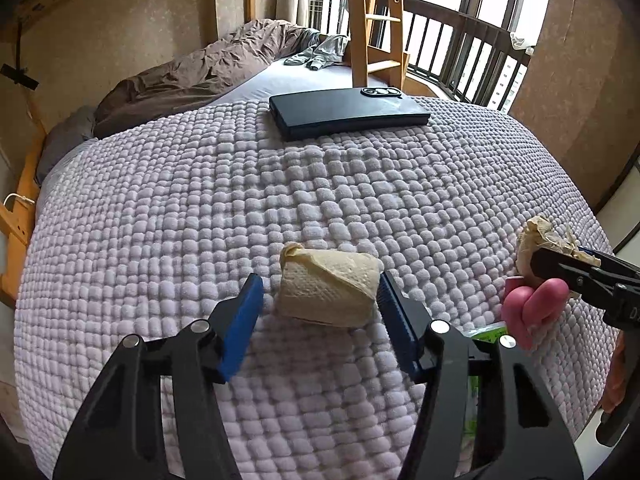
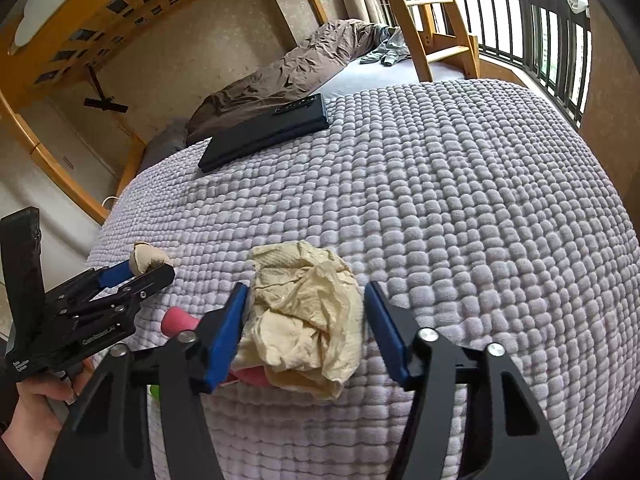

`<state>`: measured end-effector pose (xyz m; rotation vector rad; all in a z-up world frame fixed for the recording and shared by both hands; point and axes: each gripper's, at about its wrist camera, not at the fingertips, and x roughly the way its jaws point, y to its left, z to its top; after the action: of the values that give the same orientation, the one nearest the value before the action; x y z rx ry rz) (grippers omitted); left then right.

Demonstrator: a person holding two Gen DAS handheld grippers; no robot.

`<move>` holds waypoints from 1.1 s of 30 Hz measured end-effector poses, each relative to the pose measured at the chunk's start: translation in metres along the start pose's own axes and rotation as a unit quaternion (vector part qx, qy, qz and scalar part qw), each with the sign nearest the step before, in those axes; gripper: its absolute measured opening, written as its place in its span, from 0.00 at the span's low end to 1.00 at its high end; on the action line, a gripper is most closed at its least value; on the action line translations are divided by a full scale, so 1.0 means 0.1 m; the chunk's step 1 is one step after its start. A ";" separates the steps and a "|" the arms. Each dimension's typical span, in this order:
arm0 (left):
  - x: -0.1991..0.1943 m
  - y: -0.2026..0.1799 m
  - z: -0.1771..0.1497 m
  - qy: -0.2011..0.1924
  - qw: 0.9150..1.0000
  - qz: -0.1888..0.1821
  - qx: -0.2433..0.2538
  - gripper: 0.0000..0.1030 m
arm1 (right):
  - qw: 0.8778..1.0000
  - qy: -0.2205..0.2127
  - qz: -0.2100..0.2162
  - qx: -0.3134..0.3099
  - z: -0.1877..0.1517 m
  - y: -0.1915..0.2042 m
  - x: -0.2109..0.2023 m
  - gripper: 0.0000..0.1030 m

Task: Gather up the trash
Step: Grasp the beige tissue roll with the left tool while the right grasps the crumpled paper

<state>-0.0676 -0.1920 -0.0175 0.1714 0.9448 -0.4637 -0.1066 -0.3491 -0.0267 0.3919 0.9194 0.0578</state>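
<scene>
A bunk-bed room is filling both views: papered walls, a wooden bed frame (image 2: 60,44) arching overhead at ten o'clock, a wooden ladder (image 1: 374,20) at twelve, and a dark railing (image 1: 460,44) before bright windows at one o'clock. A lilac, bobbled blanket (image 1: 280,200) is covering most of the mattress and taking up the middle of each picture. A rumpled brown duvet (image 1: 192,72) is lying along the wall at eleven o'clock, with a grey garment (image 1: 320,54) beyond it near the ladder's foot. A dark flat case (image 1: 348,114) with a camera bump is resting on the blanket at twelve o'clock.

The left gripper (image 1: 320,304) is straddling a rolled paper towel (image 1: 330,286) lying on the blanket; the right pad seems to be touching it, the left pad is standing just clear. The right gripper (image 2: 306,328) is flanking a crumpled tissue (image 2: 308,312) at six o'clock, its left pad against the paper, the right pad just apart. A pink object (image 2: 180,320) is lying between the two tools.
</scene>
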 end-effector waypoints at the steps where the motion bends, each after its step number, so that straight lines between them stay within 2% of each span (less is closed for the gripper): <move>1: 0.00 -0.01 0.00 -0.001 1.000 0.000 0.004 0.45 | 1.000 -0.002 -0.001 -0.002 0.00 0.01 -0.01 0.52; 8: 0.00 -0.08 0.05 -0.008 1.000 0.000 0.012 0.44 | 1.000 -0.018 0.003 -0.012 0.02 0.03 -0.11 0.49; 24: -0.32 -0.14 -0.06 -0.027 1.000 -0.005 0.004 0.44 | 0.999 -0.037 0.004 -0.012 -0.01 -0.03 -0.41 0.49; 33: -0.48 -0.19 -0.14 -0.030 1.000 -0.008 -0.005 0.44 | 0.998 -0.041 -0.010 -0.043 -0.11 0.08 -0.56 0.49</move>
<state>-0.1105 -0.1896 0.0149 0.1403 0.8905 -0.4768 -0.1481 -0.3505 0.0126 0.3023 0.8373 0.0616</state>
